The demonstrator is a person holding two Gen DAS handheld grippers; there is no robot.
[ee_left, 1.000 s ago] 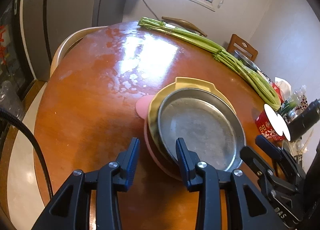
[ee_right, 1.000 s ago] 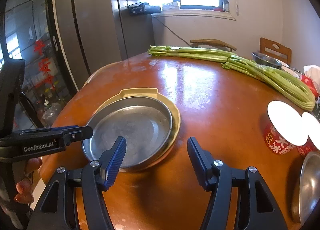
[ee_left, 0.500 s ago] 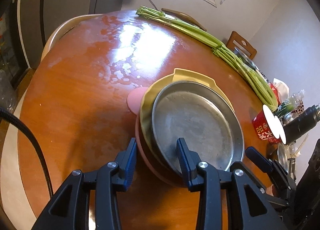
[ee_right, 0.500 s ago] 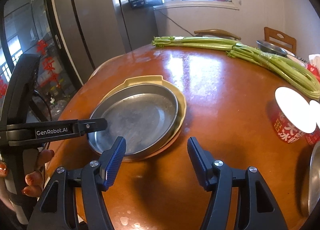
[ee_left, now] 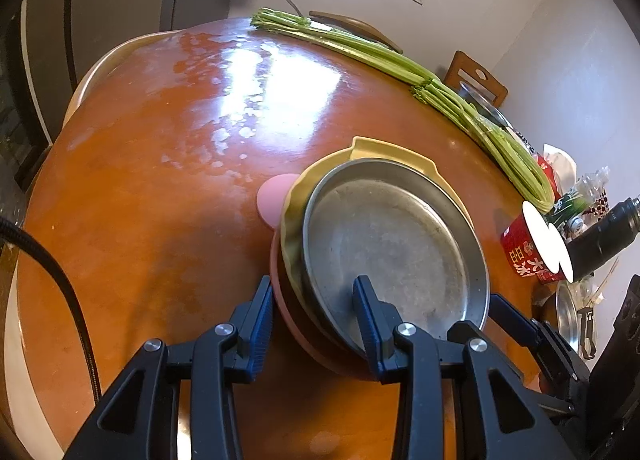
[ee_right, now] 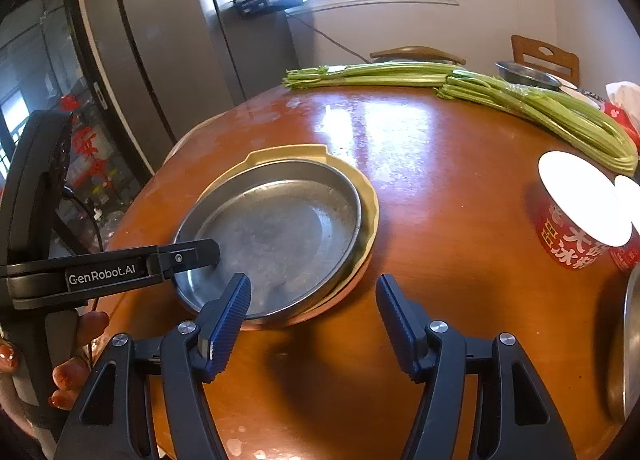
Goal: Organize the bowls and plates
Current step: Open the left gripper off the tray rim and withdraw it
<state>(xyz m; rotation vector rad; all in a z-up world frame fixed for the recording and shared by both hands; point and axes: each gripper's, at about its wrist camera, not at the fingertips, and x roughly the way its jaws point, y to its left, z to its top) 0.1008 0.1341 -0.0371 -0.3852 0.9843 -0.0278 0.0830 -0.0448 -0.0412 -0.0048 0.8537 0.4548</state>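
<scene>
A steel plate [ee_left: 392, 252] lies in a yellow plate [ee_left: 384, 149], which rests on a pink plate [ee_left: 276, 199] on the round wooden table [ee_left: 160, 179]. My left gripper [ee_left: 312, 300] is shut on the near rim of this stack, one pad outside against the pink plate and the other inside the steel plate. In the right wrist view the steel plate [ee_right: 280, 236] and yellow plate [ee_right: 296, 151] sit just ahead, with a left gripper finger [ee_right: 192, 254] lying over the steel rim. My right gripper [ee_right: 312, 300] stands open at the stack's near edge, with nothing between its pads.
Long green celery stalks [ee_right: 520, 99] lie across the far side. A red paper cup [ee_right: 576, 219] stands at the right, and a steel bowl [ee_right: 628, 340] sits at the right edge. Wooden chairs [ee_right: 544, 55] stand behind the table. A black cable [ee_left: 60, 280] hangs at the left.
My left gripper has slid a little further onto the stack's rim, its inner finger reaching deeper over the steel plate. The right gripper has hardly moved.
</scene>
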